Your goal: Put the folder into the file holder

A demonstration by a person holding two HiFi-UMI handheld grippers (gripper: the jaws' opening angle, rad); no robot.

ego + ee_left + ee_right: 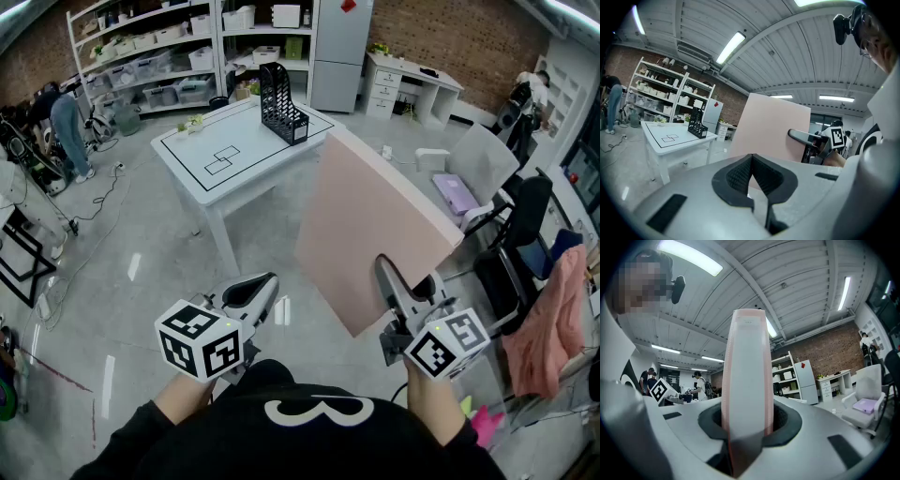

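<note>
A large pale pink folder [375, 230] stands on edge in the air, gripped at its near lower corner by my right gripper [405, 302], which is shut on it. In the right gripper view the folder's spine [747, 380] rises straight up between the jaws. My left gripper [251, 292] hangs to the left of the folder, shut and holding nothing; its view shows the pink folder [773, 129] ahead and the right gripper [811, 138] beside it. The black mesh file holder [282, 105] stands at the far right corner of the white table [202, 173].
Chairs [506, 244] with a pink cloth [558, 319] stand to the right. Shelving [150, 56] with boxes lines the back wall, beside a white desk [412, 84]. A person [66, 127] bends over at the far left. Black outlines [220, 159] mark the tabletop.
</note>
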